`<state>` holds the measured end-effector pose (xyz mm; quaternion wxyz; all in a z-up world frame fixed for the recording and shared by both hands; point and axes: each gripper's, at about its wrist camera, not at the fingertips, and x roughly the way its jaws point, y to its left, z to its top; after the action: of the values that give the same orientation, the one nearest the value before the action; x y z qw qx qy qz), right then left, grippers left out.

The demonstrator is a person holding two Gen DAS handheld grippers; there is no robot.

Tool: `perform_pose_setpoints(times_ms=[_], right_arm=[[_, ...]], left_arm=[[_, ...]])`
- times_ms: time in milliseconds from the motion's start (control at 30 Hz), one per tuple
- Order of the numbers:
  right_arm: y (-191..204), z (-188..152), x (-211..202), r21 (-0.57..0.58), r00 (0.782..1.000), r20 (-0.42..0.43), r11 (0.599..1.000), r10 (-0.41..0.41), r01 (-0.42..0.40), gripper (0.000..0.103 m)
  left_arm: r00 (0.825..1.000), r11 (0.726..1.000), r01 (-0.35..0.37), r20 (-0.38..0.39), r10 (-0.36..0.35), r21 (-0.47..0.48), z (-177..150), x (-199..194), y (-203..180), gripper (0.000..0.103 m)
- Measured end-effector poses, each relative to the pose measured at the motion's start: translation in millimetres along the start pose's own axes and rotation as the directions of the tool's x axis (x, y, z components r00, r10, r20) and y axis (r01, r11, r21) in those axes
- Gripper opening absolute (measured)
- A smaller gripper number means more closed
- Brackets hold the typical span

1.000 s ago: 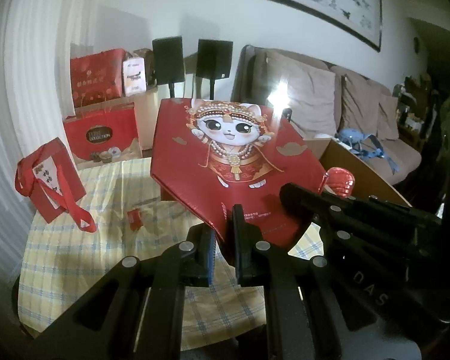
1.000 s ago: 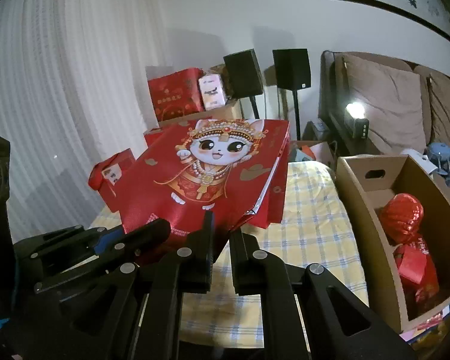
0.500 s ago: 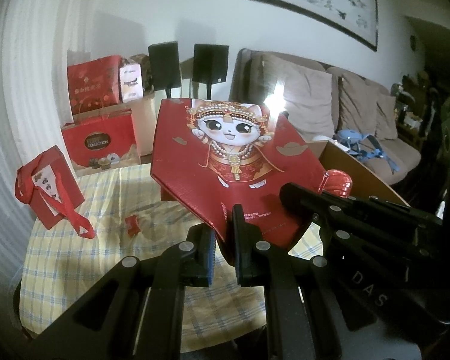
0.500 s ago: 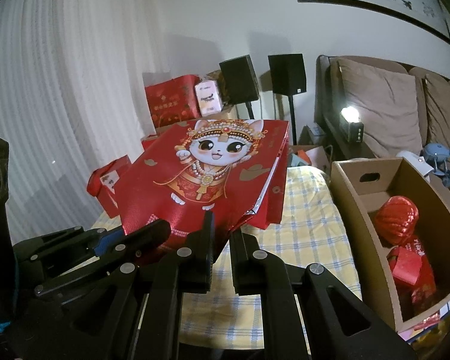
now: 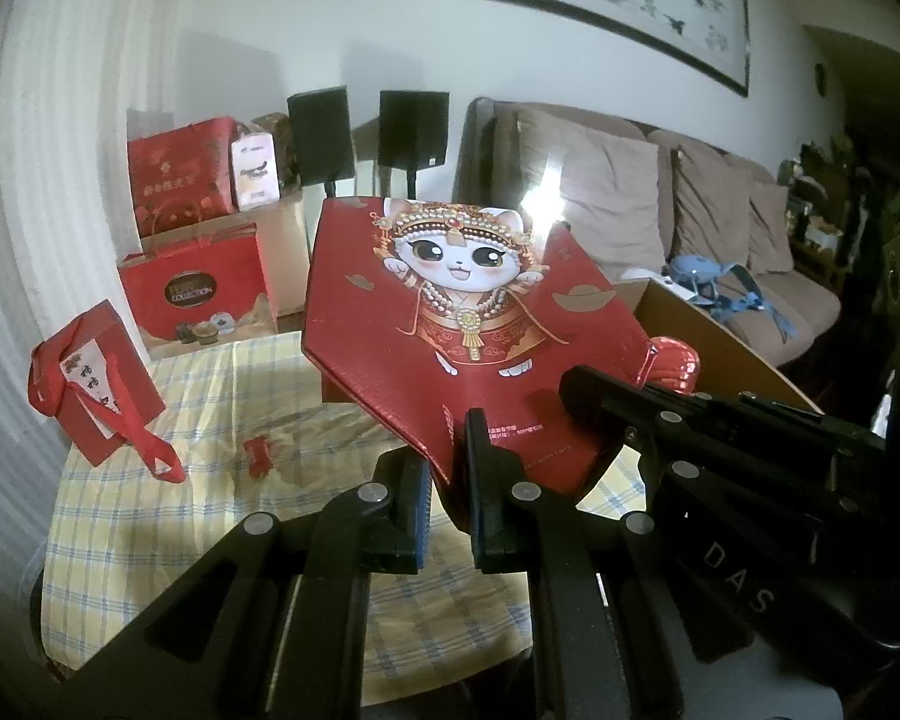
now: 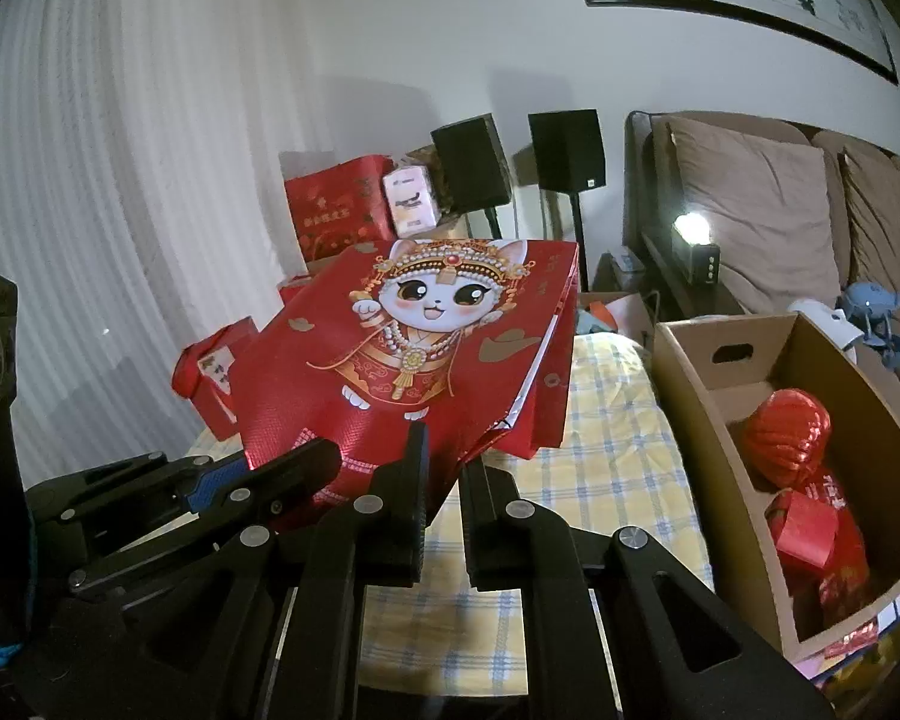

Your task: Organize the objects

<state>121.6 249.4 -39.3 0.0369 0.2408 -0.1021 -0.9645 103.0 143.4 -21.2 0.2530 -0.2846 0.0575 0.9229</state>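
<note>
Gripping the near edge of the red cat bag (image 5: 480, 324), the left gripper (image 5: 447, 480) has both fingers clamped on the paper, and the bag is up off the table, flat and tilted, printed face to the camera. In the left wrist view the right gripper (image 5: 594, 384) comes in from 3 o'clock and its fingers meet the same bag at the lower right corner. Over to the right wrist view: the right gripper (image 6: 441, 480) is pinched on the bag's bottom edge, while the left gripper (image 6: 306, 456) reaches in from 9 o'clock, touching the bag's lower left.

Below the bag lies the checked tablecloth (image 5: 222, 480). On it, at 9 o'clock in the left view, stands a small red gift bag (image 5: 96, 384) with its ribbon handle trailing, and near it a small red scrap (image 5: 257, 453). At 3 o'clock in the right view sits the cardboard box (image 6: 696, 414), just beside the table, with a red lantern (image 6: 786, 438) inside and more red items under it. At 12 o'clock two black speakers (image 6: 516, 159) stand against the wall; the sofa (image 6: 750, 210) is at 2 o'clock.
</note>
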Motion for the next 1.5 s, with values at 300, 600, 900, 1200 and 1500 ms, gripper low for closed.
perform_pose_setpoints(times_ms=[300, 600, 900, 1200, 1500], right_arm=[[-6, -3, -3, 0.014, 1.000, 0.003, 1.000, -0.003, 0.003, 0.009], [-11, -6, -5, 0.027, 1.000, 0.003, 1.000, -0.002, 0.002, 0.009], [-18, -8, -10, 0.037, 1.000, 0.006, 0.999, -0.011, 0.011, 0.009], [-22, -10, -12, 0.047, 1.000, 0.010, 0.999, -0.011, 0.011, 0.009], [-23, -10, -12, 0.051, 1.000, 0.012, 0.999, -0.008, 0.007, 0.009]], left_arm=[[1.000, 1.000, 0.000, -0.001, 0.000, 0.011, -1, 0, -7, 0.009], [1.000, 1.000, 0.001, -0.007, -0.001, 0.017, -3, 0, -11, 0.009], [1.000, 1.000, 0.009, -0.008, -0.009, 0.024, -3, 4, -18, 0.009], [1.000, 1.000, 0.009, -0.010, -0.009, 0.027, -4, 4, -22, 0.009], [1.000, 0.999, 0.003, -0.009, -0.003, 0.035, -5, 5, -24, 0.010]])
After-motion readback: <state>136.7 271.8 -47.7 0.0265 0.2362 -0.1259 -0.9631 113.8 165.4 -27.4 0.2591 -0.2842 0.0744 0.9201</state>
